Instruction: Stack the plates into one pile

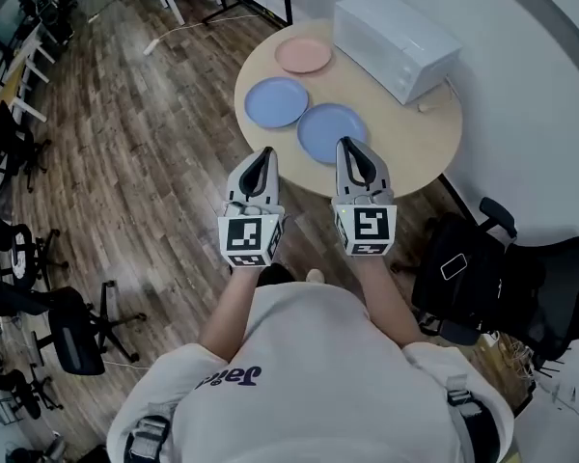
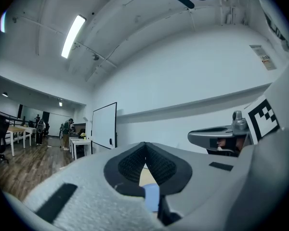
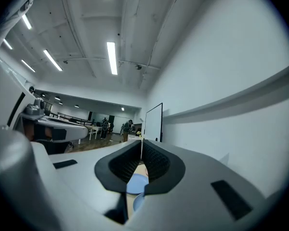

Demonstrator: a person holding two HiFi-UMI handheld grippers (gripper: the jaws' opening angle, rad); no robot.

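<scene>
Both the left gripper [image 1: 261, 152] and right gripper [image 1: 347, 143] hover shut and empty short of the round wooden table [image 1: 415, 143], with the flat pink plate [image 1: 303, 55] at 11 o'clock, one flat blue plate [image 1: 276, 101] at 9 and the nearer blue plate [image 1: 331, 131] at 7, so I reckon a sloppy rim grab could shove that one off the edge.

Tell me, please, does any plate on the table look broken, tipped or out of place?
Nothing stands out. The pink plate, the left blue plate and the right blue plate lie flat, unstacked, on the round table beside the white box.
</scene>
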